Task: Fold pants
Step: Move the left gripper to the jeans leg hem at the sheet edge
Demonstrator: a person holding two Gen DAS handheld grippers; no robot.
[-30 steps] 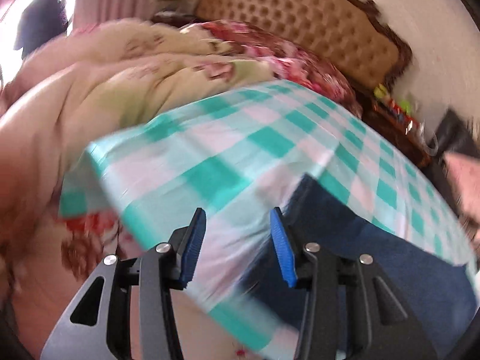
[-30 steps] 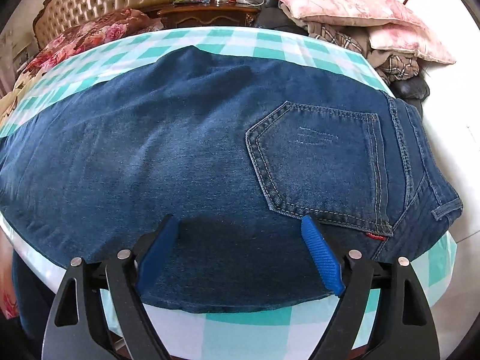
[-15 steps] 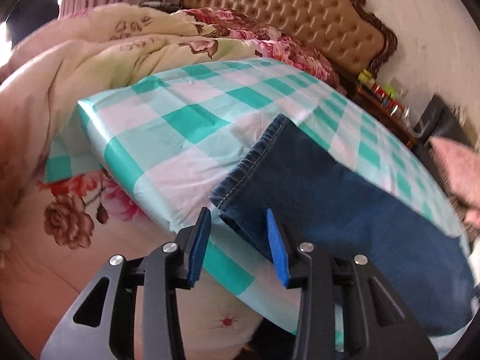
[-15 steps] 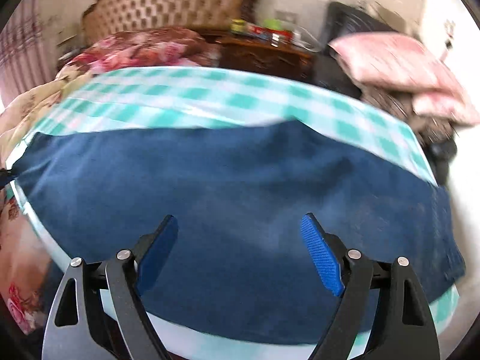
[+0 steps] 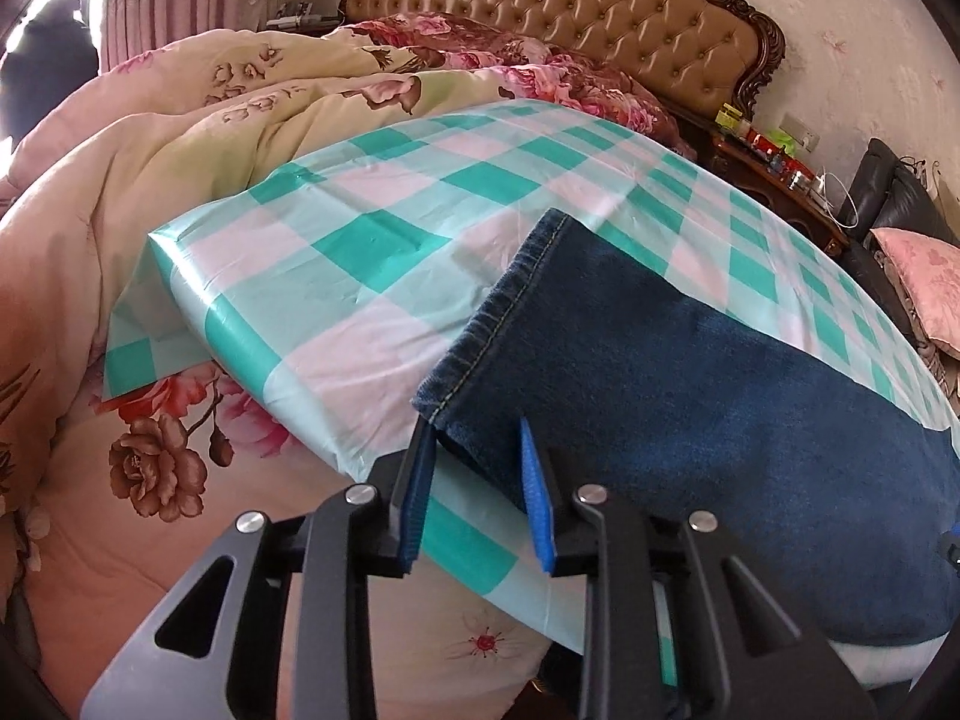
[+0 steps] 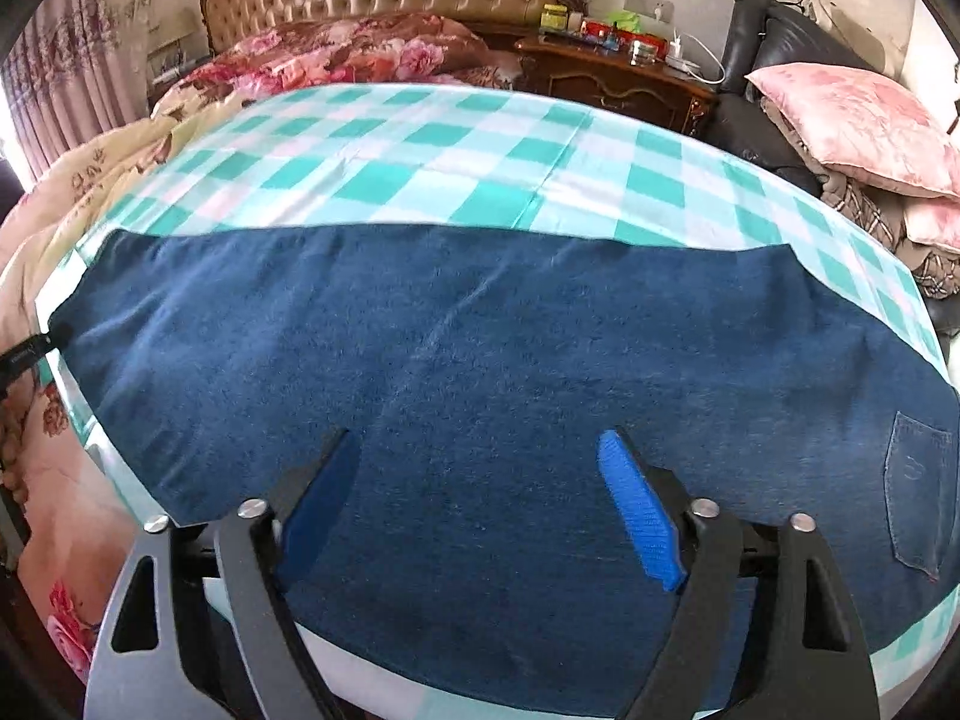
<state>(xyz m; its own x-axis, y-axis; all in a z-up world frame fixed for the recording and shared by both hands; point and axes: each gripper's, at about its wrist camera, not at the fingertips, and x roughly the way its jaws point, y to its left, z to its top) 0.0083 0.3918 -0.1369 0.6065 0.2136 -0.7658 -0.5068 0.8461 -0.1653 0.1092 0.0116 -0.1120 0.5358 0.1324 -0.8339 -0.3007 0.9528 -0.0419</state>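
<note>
Dark blue jeans (image 6: 480, 348) lie flat and lengthwise on a table with a green-and-white checked cloth (image 6: 420, 156). Their back pocket (image 6: 918, 492) is at the right end. The leg hem (image 5: 510, 312) is at the left end, near the table's corner. My left gripper (image 5: 474, 462) is at the near corner of the hem. Its jaws are closing with the denim corner between the blue pads (image 5: 417, 480), and no firm pinch shows. My right gripper (image 6: 480, 480) hovers over the middle of the leg. It stands wide, its jaws are closing slightly, and nothing is pinched.
A floral quilt (image 5: 120, 192) is heaped on the bed left of the table, under a tufted headboard (image 5: 570, 6). At the back right are a wooden nightstand (image 6: 618, 78) with small bottles and pink pillows (image 6: 852, 120) on a dark chair.
My left gripper has come down to the hem corner and its jaws have narrowed around it. The right gripper has slid left along the jeans, from the back pocket to mid-leg.
</note>
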